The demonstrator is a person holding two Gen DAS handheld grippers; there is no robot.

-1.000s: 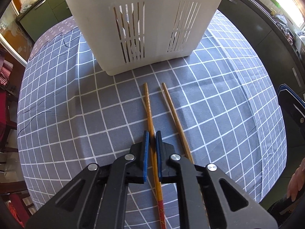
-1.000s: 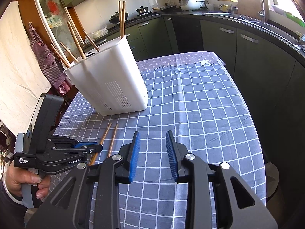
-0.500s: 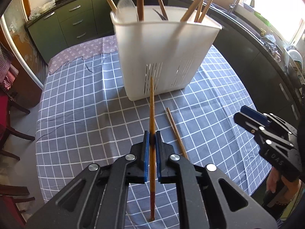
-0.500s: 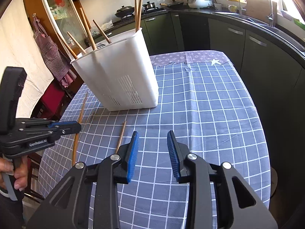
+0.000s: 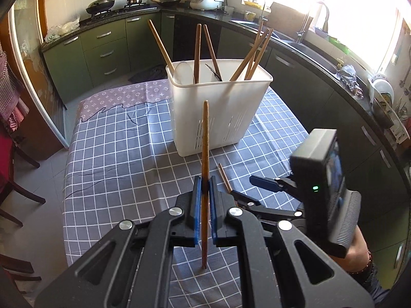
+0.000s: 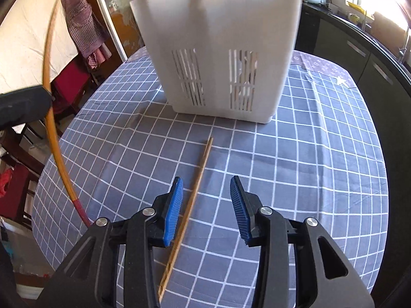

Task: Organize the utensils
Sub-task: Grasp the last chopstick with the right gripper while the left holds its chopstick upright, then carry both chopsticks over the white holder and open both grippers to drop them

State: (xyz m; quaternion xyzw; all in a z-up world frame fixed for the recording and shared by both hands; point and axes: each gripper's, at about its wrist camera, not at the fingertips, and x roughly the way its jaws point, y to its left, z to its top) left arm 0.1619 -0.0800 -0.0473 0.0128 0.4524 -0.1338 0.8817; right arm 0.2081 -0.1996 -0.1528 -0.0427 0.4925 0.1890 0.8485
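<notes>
My left gripper point(image 5: 204, 182) is shut on a wooden chopstick point(image 5: 205, 138) and holds it lifted off the table, pointing toward the white utensil holder point(image 5: 218, 113). Several chopsticks stand in the holder. My right gripper point(image 6: 206, 192) is open and low over the table. A second chopstick point(image 6: 197, 179) lies on the cloth between its fingers, close to the left finger point(image 6: 173, 213). The holder point(image 6: 221, 59) stands just beyond. The held chopstick point(image 6: 50, 102) shows at the left of the right wrist view. The right gripper point(image 5: 272, 187) also shows in the left wrist view.
The table has a grey checked cloth point(image 5: 115, 154). Dark green kitchen cabinets point(image 5: 108, 51) and a counter run behind and to the right. Red chairs point(image 6: 15, 184) stand at the table's left side.
My left gripper has lifted the chopstick off the table and pulled up and back from the holder. My right gripper has come down over the second chopstick, closer to the holder.
</notes>
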